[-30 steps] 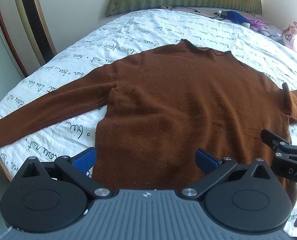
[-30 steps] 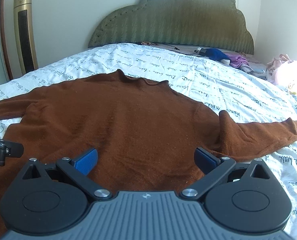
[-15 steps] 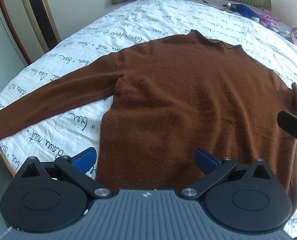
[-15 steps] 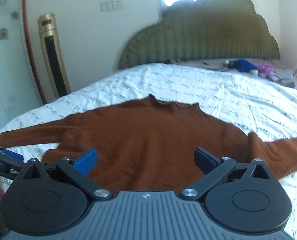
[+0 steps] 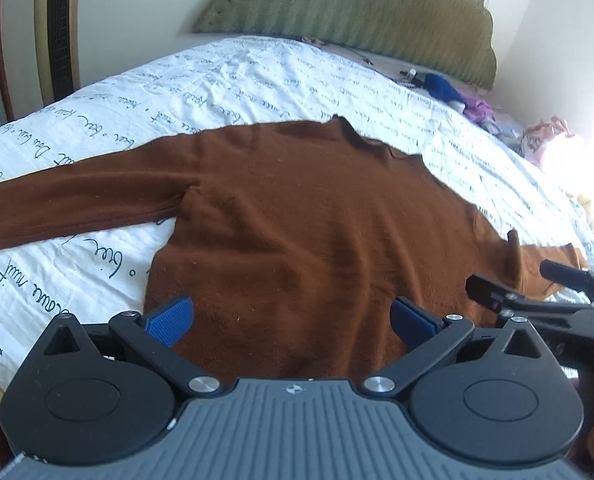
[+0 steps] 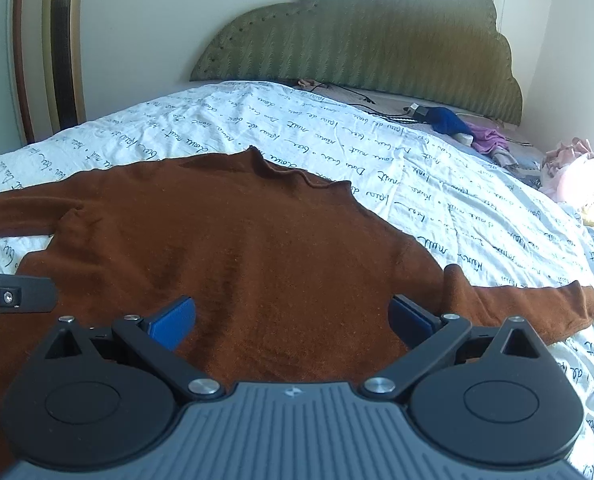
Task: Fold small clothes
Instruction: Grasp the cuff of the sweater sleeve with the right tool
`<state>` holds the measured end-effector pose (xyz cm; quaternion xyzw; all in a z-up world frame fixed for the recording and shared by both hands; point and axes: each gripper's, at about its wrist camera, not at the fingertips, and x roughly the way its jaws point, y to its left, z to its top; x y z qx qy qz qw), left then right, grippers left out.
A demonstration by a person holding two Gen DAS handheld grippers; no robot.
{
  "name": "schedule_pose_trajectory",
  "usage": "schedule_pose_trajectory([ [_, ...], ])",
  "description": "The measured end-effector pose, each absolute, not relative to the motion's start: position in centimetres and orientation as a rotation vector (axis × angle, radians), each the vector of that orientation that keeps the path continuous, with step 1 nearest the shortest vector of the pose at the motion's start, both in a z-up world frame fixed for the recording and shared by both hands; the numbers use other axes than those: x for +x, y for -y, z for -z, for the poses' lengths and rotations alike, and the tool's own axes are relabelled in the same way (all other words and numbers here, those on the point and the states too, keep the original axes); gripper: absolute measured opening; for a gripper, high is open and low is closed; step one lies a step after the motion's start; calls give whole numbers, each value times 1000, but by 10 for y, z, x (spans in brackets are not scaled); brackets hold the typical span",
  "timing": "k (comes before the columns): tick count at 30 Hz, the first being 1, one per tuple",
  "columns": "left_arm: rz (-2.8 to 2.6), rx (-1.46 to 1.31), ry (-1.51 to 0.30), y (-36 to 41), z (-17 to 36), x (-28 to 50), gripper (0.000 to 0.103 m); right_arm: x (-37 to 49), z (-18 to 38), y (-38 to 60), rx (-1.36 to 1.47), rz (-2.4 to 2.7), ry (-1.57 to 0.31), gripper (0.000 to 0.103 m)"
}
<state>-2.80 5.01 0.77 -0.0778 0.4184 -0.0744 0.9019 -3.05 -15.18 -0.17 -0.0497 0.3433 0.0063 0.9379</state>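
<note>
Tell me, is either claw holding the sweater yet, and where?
Nothing is held. The left claw and right claw are both open above the brown sweater, which lies flat on the bed.

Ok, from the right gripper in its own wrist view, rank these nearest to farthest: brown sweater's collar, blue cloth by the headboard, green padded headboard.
1. Brown sweater's collar, centre, on the printed sheet.
2. Blue cloth, far right, just before the headboard.
3. Green padded headboard, against the back wall.
</note>
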Motion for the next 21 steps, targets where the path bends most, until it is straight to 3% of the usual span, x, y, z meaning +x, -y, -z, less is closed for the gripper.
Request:
schedule_pose_trajectory([
  [6, 193, -164, -883, -44, -3, -30, 103, -36, -9, 182, 147, -106, -645, 103],
  [11, 173, -168, -826, -46, -6, -33, 103, -90, -12, 242, 535, -276, -147, 103],
  [16, 162, -207, -828, -54, -7, -30, 103, -68, 12, 293, 603, -330, -296, 103],
  [21, 131, -206, -842, -65, -3, -26, 103, -71, -5, 351, 340, 135, -294, 103],
])
